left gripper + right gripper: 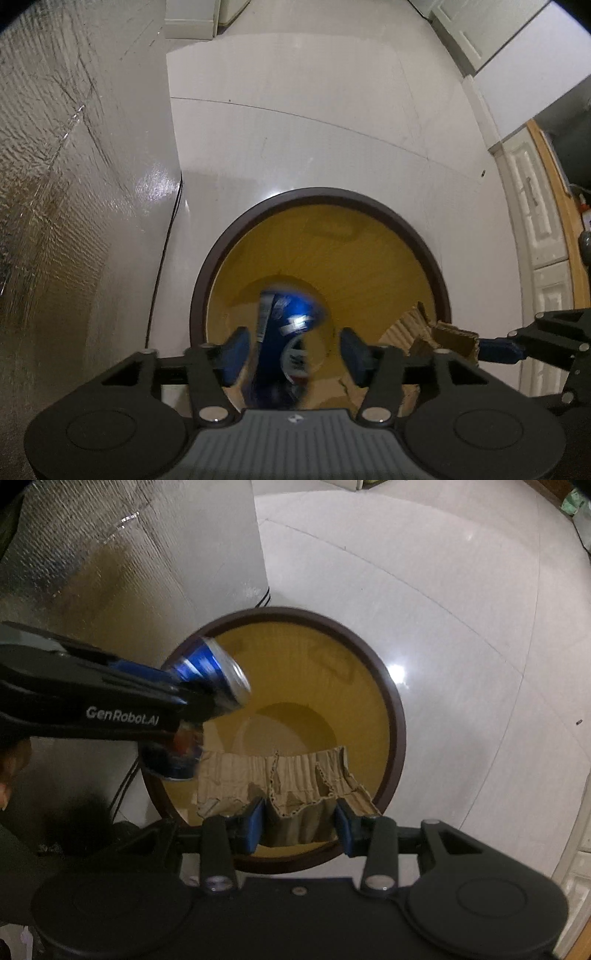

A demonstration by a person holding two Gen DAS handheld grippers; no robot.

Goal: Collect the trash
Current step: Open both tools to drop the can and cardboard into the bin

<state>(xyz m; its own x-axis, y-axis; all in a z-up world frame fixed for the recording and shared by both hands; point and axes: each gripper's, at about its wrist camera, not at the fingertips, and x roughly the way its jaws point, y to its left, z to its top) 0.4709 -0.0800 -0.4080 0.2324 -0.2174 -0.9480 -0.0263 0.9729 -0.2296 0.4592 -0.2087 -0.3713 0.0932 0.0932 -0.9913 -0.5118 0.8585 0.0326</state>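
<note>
Torn ribbed cardboard [295,786] between barely parted right fingers [255,823]; blurred blue can [284,332] loose between half-spread left fingers [236,350]

A round bin [207,273] stood on the floor [332,122], just beside a foil-faced panel [55,184] at its left, with a cable [162,258] running down between them. Above the bin's mouth, near its left rim, a can [214,672] sat between the fingers of the left gripper [291,347]. Near the rim closest to the cameras, a torn cardboard piece [295,775] hung over the opening in the right gripper [300,821]. Cabinet doors [532,206] lined the floor's right edge.
</note>
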